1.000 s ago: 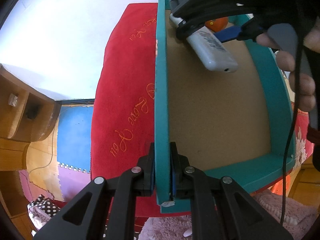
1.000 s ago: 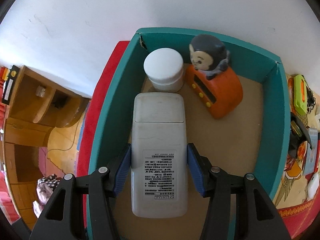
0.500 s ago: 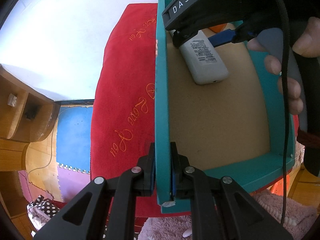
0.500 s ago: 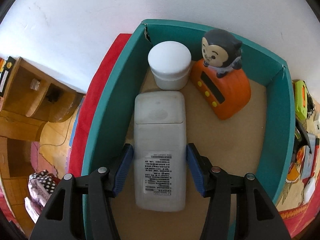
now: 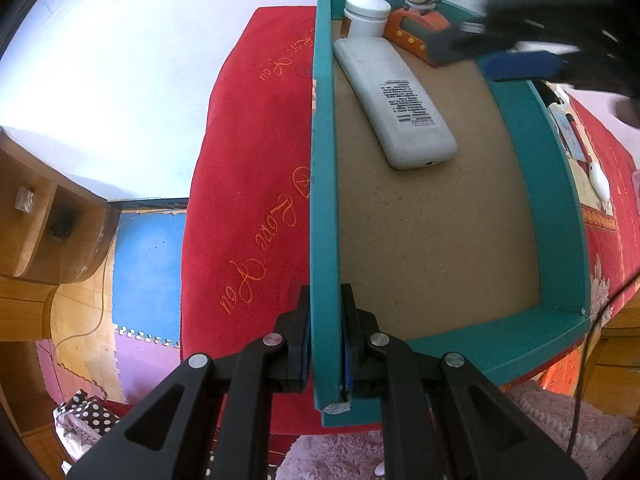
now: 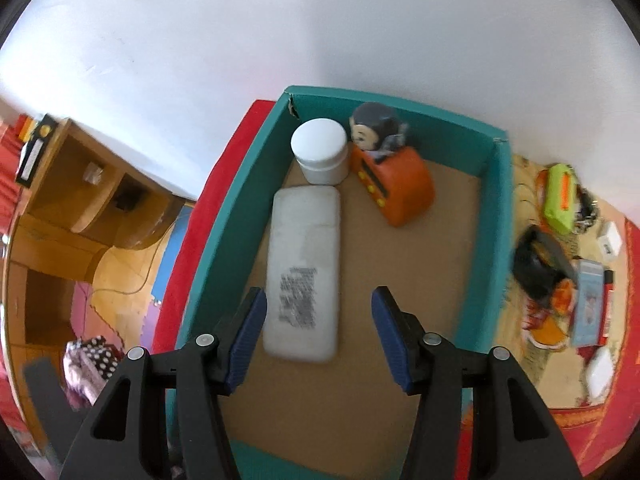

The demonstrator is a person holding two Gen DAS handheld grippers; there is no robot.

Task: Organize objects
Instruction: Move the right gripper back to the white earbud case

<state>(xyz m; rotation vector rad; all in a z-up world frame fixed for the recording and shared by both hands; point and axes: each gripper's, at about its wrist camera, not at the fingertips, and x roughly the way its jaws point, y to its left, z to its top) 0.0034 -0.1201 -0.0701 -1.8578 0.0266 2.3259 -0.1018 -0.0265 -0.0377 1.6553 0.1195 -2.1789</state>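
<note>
beside box [image 6: 502, 216], clutter [image 6: 560, 200], right-wrist view only

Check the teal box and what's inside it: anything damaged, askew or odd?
Yes. The teal box is torn at the bottom corner beside the left gripper, with white showing. Inside, the white remote lies label side up.

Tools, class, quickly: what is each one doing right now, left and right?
Left tool: closed on the wall of the teal box.
Right tool: open, holding nothing; the white remote lies in the box below it.
</note>
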